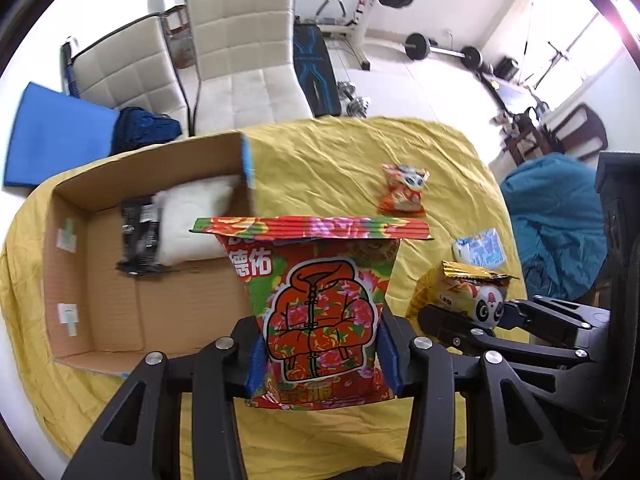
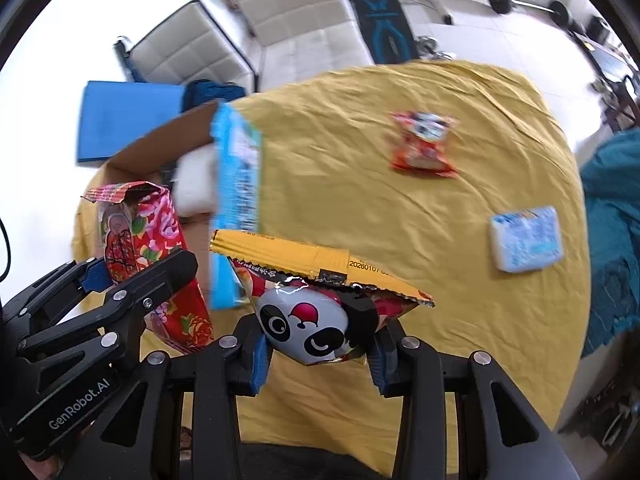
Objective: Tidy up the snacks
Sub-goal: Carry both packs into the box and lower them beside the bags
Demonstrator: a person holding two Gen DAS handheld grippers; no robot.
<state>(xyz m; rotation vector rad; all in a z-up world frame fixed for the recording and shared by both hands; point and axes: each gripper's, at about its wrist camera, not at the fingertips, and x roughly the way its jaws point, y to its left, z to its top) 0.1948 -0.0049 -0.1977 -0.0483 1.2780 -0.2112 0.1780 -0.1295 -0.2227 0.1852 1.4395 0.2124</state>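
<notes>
Far left on yellow-clothed surface (image 1: 320,160): open cardboard box (image 1: 100,300), black packet (image 1: 140,236) and white pouch (image 1: 196,216) already inside, likely the drop spot. Beside it, left hand-held gripper (image 1: 320,356) clamped on floral red snack bag (image 1: 320,312), held upright and lifted, presumably for boxing. Right hand-held gripper (image 2: 318,354) clamped on panda snack bag (image 2: 312,324), also lifted; orange packet (image 2: 424,146) and white-blue packet (image 2: 528,238) left lying further right.

Glossy foil snack bags, one floral red (image 1: 320,312) and one panda-printed (image 2: 316,320), gleam against a wrinkled matt yellow cloth (image 1: 340,160) beside a raw corrugated cardboard box (image 1: 100,280); each matt black plastic tool (image 1: 324,360) carries shiny metal rivets.
</notes>
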